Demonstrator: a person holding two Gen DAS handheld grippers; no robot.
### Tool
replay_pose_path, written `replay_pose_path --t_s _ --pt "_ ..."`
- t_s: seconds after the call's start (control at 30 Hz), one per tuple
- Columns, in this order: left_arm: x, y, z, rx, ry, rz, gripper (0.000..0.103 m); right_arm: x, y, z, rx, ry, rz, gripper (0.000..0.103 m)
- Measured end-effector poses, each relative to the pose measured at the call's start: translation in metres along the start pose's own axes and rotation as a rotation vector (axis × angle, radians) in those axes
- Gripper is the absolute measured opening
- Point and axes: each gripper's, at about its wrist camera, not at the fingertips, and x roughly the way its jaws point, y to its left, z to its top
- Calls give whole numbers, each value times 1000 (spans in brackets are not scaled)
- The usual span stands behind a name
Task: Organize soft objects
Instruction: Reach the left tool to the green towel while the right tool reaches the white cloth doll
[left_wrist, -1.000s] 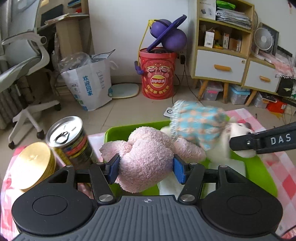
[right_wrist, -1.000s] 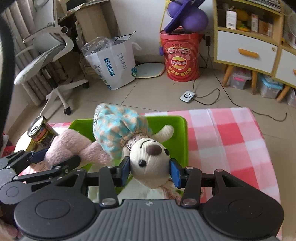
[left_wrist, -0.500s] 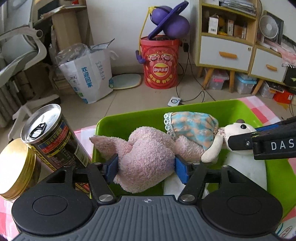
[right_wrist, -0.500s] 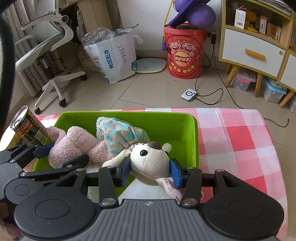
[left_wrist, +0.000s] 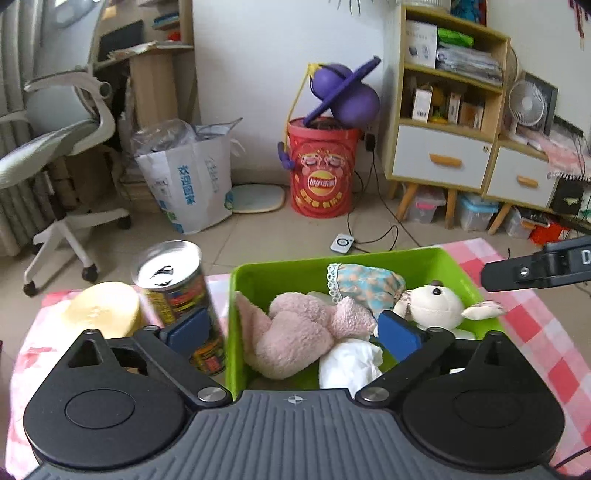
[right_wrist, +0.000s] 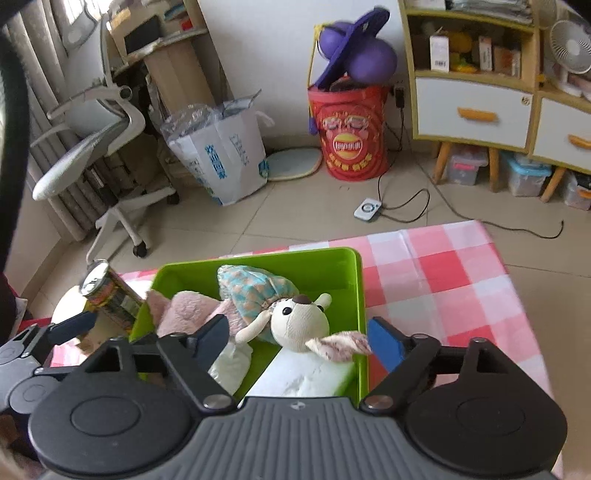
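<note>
Both my tongs, left (left_wrist: 293, 330) and right (right_wrist: 295, 338), are opening, gripping nothing. The doll's (right_wrist: 299, 323) ear overhangs the bin (right_wrist: 332, 258) rim; my right tongs could snag it.

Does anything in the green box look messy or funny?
A bit. The plush doll lies sprawled in the green bin, one ear flopped over the rim, its head on a white foam block. Beside the bin, the can looks tilted. Nothing seems spilled or broken.
</note>
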Motion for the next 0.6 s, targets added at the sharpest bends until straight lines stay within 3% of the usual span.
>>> replay_pose_path --t_s 0.33,0.6 --pt "-70 28 -32 -20 -8 40 98 -64 12 -44 17 -41 7 64" --pt "-100 61 -69 -81 25 93 98 -85 26 -89 15 -30 26 65"
